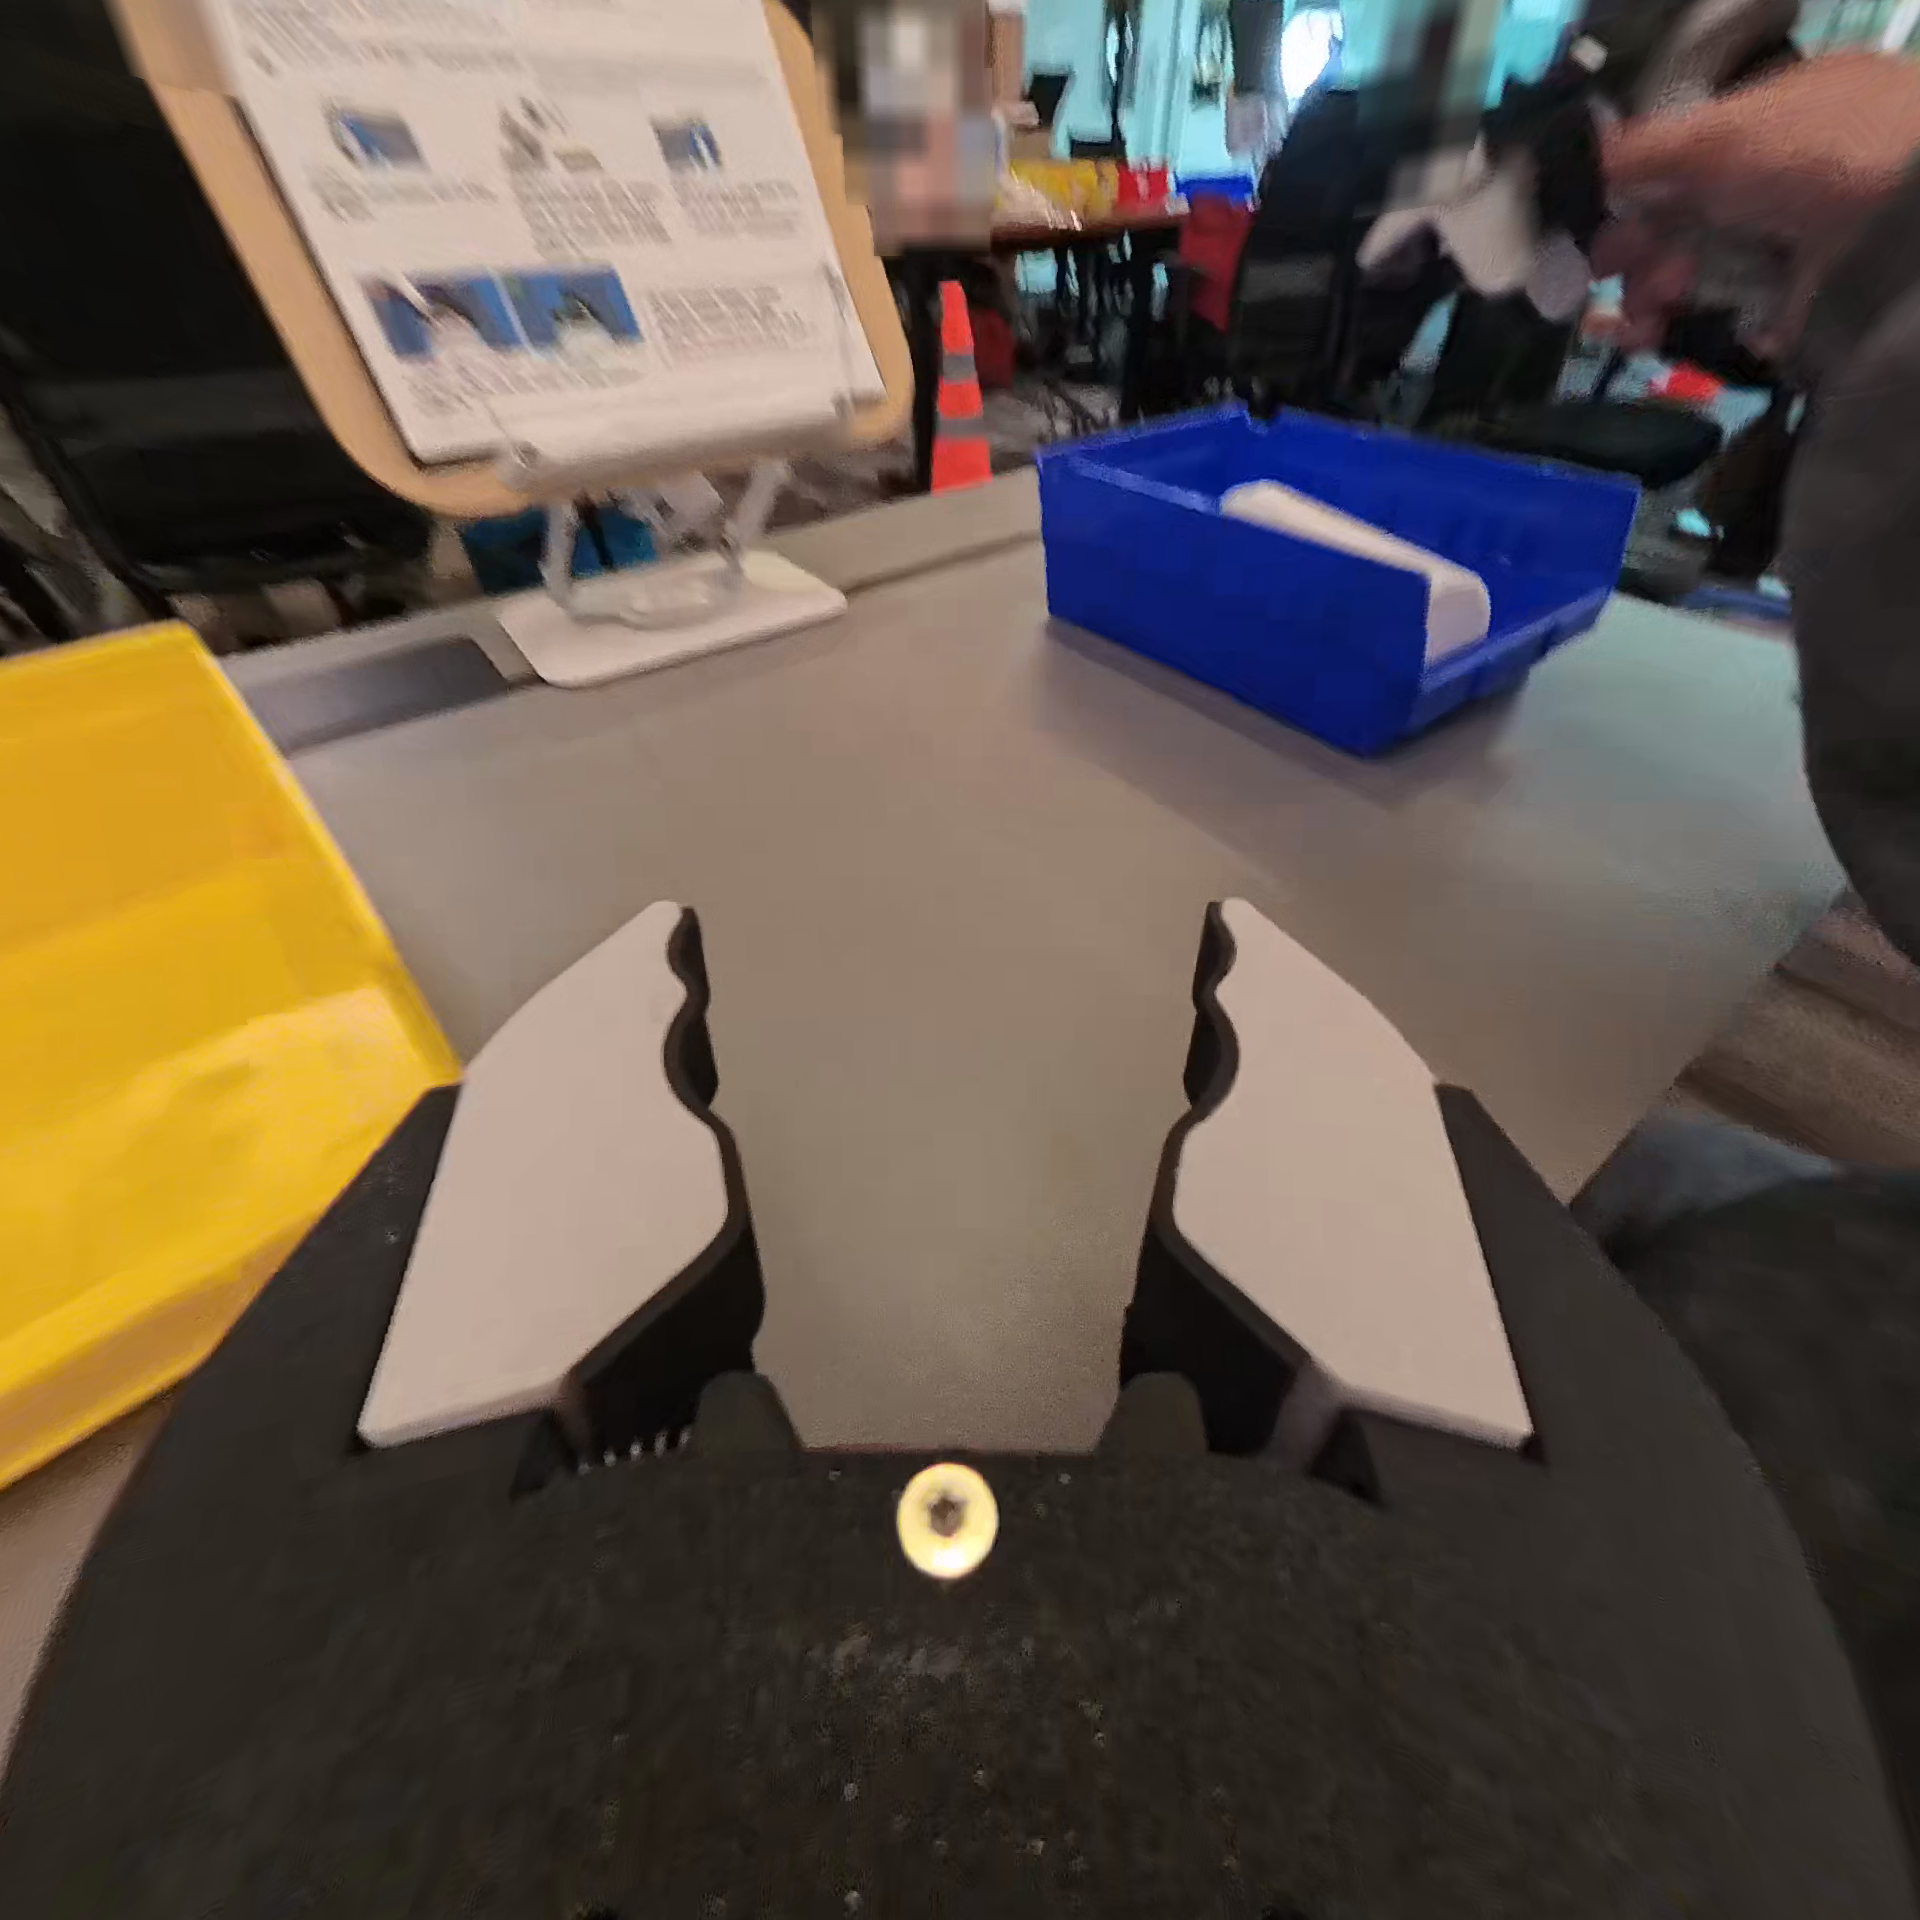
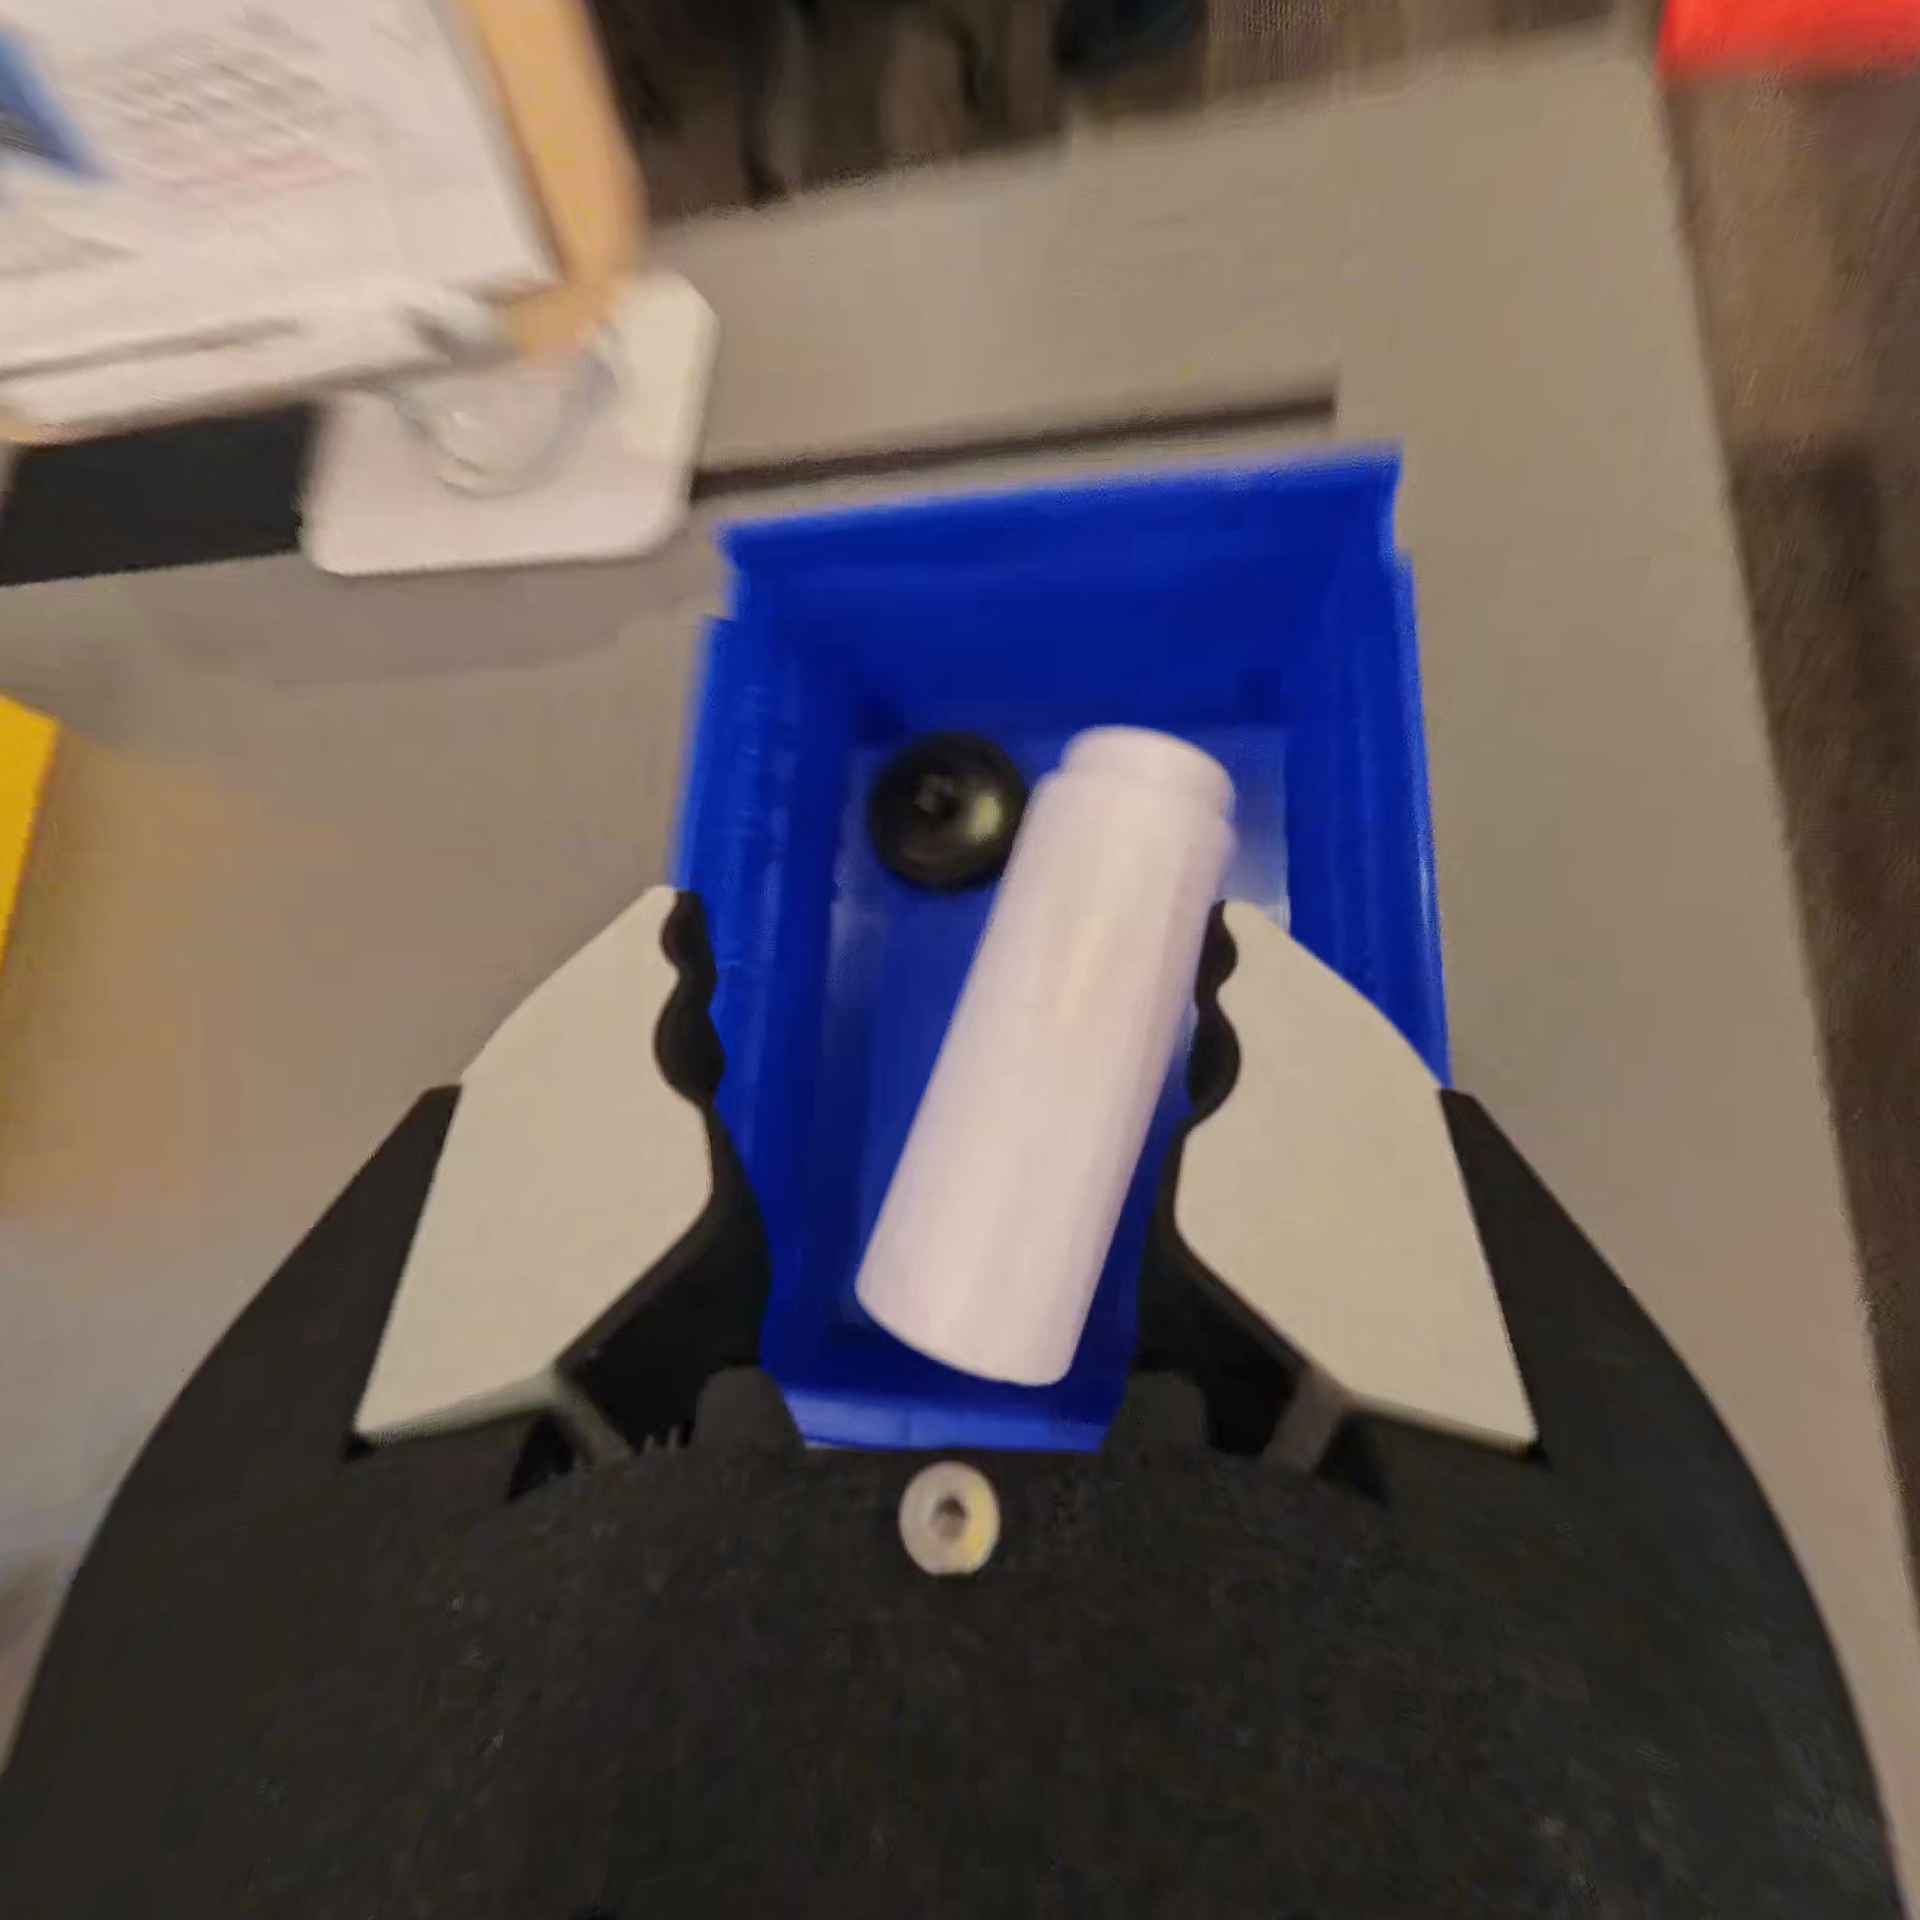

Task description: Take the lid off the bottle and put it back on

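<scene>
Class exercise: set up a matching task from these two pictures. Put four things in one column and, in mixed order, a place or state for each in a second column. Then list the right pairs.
Things
1. white bottle
2. black lid
3. yellow bin
4. left claw

Places or states
A. open over bare table, holding nothing
B. lying on its side in the blue bin, neck uncovered
C. at the table's left edge
D. loose on the blue bin's floor, beside the bottle's neck

Pairs: 1-B, 2-D, 3-C, 4-A
</scene>
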Action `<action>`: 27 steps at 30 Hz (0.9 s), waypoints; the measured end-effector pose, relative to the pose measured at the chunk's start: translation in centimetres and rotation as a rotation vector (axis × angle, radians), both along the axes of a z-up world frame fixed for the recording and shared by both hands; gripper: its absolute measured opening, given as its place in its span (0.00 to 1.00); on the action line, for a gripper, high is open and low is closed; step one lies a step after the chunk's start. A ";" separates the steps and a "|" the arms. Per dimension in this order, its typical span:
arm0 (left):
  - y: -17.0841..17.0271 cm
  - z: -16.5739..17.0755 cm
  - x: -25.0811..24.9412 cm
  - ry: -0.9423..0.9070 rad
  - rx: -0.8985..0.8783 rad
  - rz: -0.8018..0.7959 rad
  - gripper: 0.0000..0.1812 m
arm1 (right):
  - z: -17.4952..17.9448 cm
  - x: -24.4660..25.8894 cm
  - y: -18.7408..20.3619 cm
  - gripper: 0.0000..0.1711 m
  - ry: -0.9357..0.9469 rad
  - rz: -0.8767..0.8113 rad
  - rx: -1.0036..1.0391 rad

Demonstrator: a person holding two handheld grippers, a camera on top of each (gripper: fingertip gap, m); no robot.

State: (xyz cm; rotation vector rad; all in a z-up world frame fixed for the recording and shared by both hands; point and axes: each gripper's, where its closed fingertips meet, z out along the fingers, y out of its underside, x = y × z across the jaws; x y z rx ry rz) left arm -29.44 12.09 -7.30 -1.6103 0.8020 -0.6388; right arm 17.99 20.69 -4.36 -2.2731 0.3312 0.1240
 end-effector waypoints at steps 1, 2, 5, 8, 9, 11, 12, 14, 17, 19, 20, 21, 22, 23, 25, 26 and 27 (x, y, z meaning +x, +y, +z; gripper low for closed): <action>-0.1 1.5 -0.7 -0.025 0.026 0.019 0.49 | 2.1 -1.4 -1.4 0.52 -0.072 0.043 0.112; -0.2 3.1 -1.4 -0.041 0.048 0.040 0.49 | 3.7 -2.9 -3.1 0.50 -0.135 0.082 0.220; -1.9 9.2 -2.9 -0.070 0.107 0.050 0.48 | 5.3 -7.3 -8.6 0.44 -0.256 0.180 0.507; -3.3 14.4 -3.8 -0.057 0.133 0.082 0.43 | 3.0 -10.3 -13.5 0.35 -0.166 0.116 0.646; -3.9 15.5 -3.8 -0.063 0.101 0.074 0.43 | 1.4 -11.9 -14.6 0.39 -0.114 0.127 0.663; -5.3 17.7 -3.2 -0.103 0.029 0.031 0.43 | -1.9 -13.5 -16.2 0.47 -0.122 0.114 0.638; -5.6 18.3 -3.1 -0.121 -0.003 0.027 0.42 | -3.2 -13.8 -16.8 0.45 -0.172 0.114 0.619; -5.5 17.8 -2.9 -0.135 -0.045 0.035 0.40 | -4.3 -14.1 -17.5 0.44 -0.282 0.153 0.568; -3.4 13.0 -3.0 -0.157 -0.078 0.115 0.42 | -4.3 -13.2 -17.5 0.38 -0.461 0.167 0.585; -1.2 8.6 -3.7 -0.159 -0.057 0.220 0.41 | -5.2 -12.1 -17.5 0.35 -0.503 0.115 0.600; -0.1 6.5 -4.2 -0.150 -0.045 0.273 0.40 | -5.7 -11.9 -17.4 0.33 -0.493 0.112 0.587; 0.9 4.4 -4.7 -0.142 -0.038 0.323 0.38 | -6.3 -11.8 -17.3 0.32 -0.468 0.120 0.562; 1.7 2.7 -5.3 -0.147 -0.035 0.368 0.35 | -6.6 -11.9 -17.1 0.34 -0.438 0.126 0.544; 2.3 1.4 -5.7 -0.168 -0.032 0.399 0.34 | -6.8 -11.9 -16.9 0.34 -0.406 0.131 0.535; 3.0 -1.0 -5.8 -0.175 -0.079 0.403 0.35 | -7.2 -12.0 -16.7 0.34 -0.351 0.133 0.530; 3.1 -2.1 -5.6 -0.146 -0.149 0.385 0.37 | -7.5 -12.0 -16.6 0.35 -0.325 0.128 0.518; 2.9 -2.7 -5.4 -0.134 -0.201 0.357 0.40 | -7.6 -12.0 -16.5 0.35 -0.299 0.127 0.511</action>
